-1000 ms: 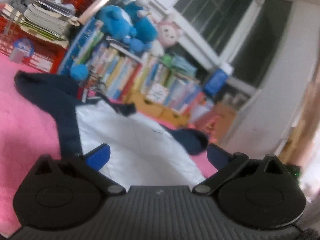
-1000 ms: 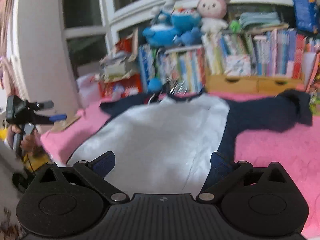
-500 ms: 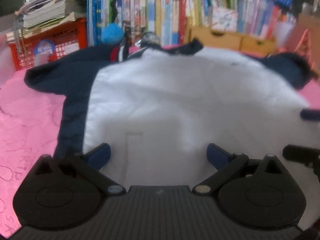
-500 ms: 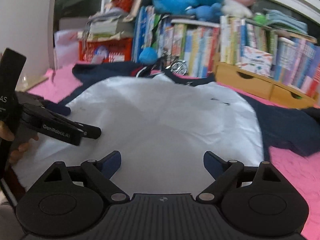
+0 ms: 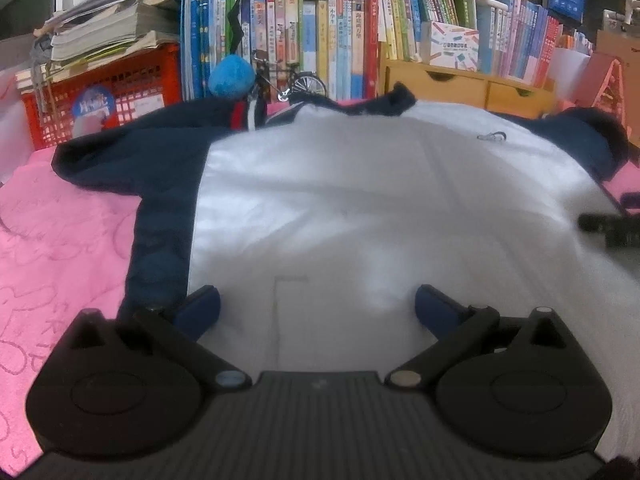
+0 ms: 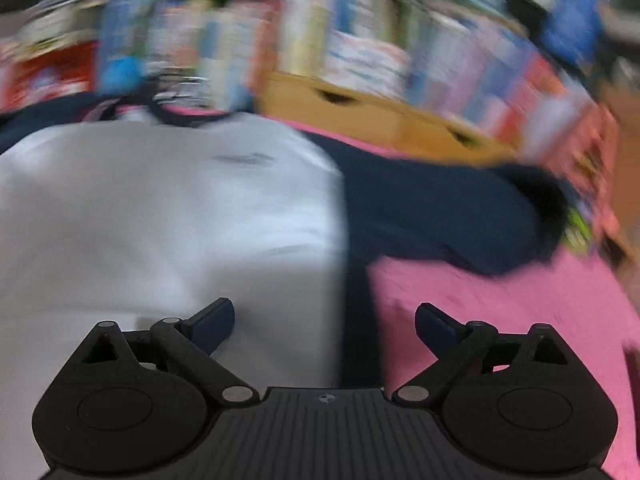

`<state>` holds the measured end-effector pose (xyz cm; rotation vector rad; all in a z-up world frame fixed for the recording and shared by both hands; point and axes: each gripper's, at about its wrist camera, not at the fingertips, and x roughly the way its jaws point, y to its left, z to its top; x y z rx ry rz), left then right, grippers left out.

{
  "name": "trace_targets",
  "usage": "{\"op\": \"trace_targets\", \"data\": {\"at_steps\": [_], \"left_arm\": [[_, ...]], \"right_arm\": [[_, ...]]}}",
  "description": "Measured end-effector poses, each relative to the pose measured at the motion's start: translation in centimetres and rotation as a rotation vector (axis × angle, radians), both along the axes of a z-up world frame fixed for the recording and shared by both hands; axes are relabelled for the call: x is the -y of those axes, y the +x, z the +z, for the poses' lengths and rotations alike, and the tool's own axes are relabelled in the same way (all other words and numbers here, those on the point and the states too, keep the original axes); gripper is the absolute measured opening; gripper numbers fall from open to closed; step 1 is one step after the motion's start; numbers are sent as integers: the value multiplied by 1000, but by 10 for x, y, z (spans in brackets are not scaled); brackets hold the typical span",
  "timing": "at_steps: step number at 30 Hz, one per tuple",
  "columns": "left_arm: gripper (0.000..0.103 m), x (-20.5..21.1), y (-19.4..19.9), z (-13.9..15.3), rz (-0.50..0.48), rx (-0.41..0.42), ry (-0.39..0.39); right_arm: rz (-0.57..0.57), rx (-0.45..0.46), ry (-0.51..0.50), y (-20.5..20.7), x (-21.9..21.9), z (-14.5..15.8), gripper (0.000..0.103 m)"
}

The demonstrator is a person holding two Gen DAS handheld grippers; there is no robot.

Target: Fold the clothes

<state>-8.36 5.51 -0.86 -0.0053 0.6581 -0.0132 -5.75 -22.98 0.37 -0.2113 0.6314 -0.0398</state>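
Observation:
A white shirt (image 5: 360, 208) with navy sleeves (image 5: 136, 160) lies spread flat on a pink cover (image 5: 60, 240). My left gripper (image 5: 316, 308) hovers open over the shirt's lower left part, close to the navy side seam, with nothing between its fingers. The right wrist view is blurred by motion. There my right gripper (image 6: 324, 322) stands wide over the shirt's (image 6: 160, 216) right edge, where white meets the navy sleeve (image 6: 440, 208); its jaws are opening and hold nothing. The right gripper's tip (image 5: 608, 226) shows at the right edge of the left wrist view.
Behind the shirt stands a row of books (image 5: 320, 40), a wooden drawer box (image 5: 460, 84), a red basket (image 5: 100, 96) with stacked papers, a blue pompom (image 5: 232, 76) and a small model bicycle (image 5: 296, 84). Pink cover (image 6: 500, 312) lies bare on both sides.
Both grippers have tilted down from the shelves and window toward the shirt. The right gripper has swung right, from over the white middle to the shirt's right edge. The left has settled.

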Motion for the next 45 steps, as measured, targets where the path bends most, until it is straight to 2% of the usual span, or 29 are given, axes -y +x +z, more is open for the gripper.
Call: {"op": "trace_targets", "data": {"at_steps": [3, 4, 5, 6, 7, 8, 9, 11, 13, 16, 17, 21, 22, 24, 26, 29, 32, 33, 34, 38, 45], "left_arm": [[103, -7, 0, 4, -16, -19, 16], [103, -11, 0, 7, 3, -22, 49], [103, -16, 0, 10, 34, -18, 96], [103, -23, 0, 13, 74, -12, 140], [103, -30, -1, 17, 115, -6, 184], [103, -37, 0, 21, 146, -6, 177], [103, -44, 0, 25, 174, -7, 162], [103, -48, 1, 38, 150, -2, 51], [103, -35, 4, 47, 44, -7, -64], [103, -5, 18, 45, -109, -67, -149], [103, 5, 24, 42, -138, -91, -146], [103, 34, 55, 23, -193, -149, -45], [103, 38, 63, 22, -201, -145, -3], [103, 36, 83, 23, -196, -144, 27], [103, 25, 107, 25, -167, -144, 44], [103, -3, 143, 28, -28, -122, 71], [103, -28, 165, 20, 149, -45, 196], [103, -41, 171, 17, 194, -46, 195], [103, -55, 177, 13, 235, -54, 186], [103, -103, 181, -2, 319, -82, 12], [103, -116, 186, -2, 307, -77, 24]], "right_arm": [[-152, -4, 22, 7, 33, 0, 96], [-206, 1, -21, 7, 38, 0, 96], [-245, 23, -78, 3, 39, 3, 91], [-285, 46, -135, -1, 39, 6, 82], [-280, 71, -130, -8, 40, 12, 82], [-273, 96, -122, -15, 41, 17, 82], [-225, 110, -57, -23, 39, 23, 82], [-126, 137, 78, -38, 34, 35, 82], [2, 121, 195, -41, 21, 37, 83], [181, 74, 304, -37, -5, 27, 83], [223, 62, 297, -34, -17, 20, 83], [247, -10, 181, -25, -45, -11, 85], [231, -14, 182, -23, -45, -18, 85], [218, -27, 218, -20, -40, -17, 88], [219, -28, 214, -21, -41, -17, 88], [219, -27, 210, -24, -45, -16, 88], [218, -29, 207, -21, -50, -17, 88], [219, -29, 207, -22, -49, -17, 89], [221, -30, 208, -20, -50, -16, 89], [216, -34, 208, -20, -49, -17, 91], [211, -37, 208, -19, -48, -16, 94]]}}
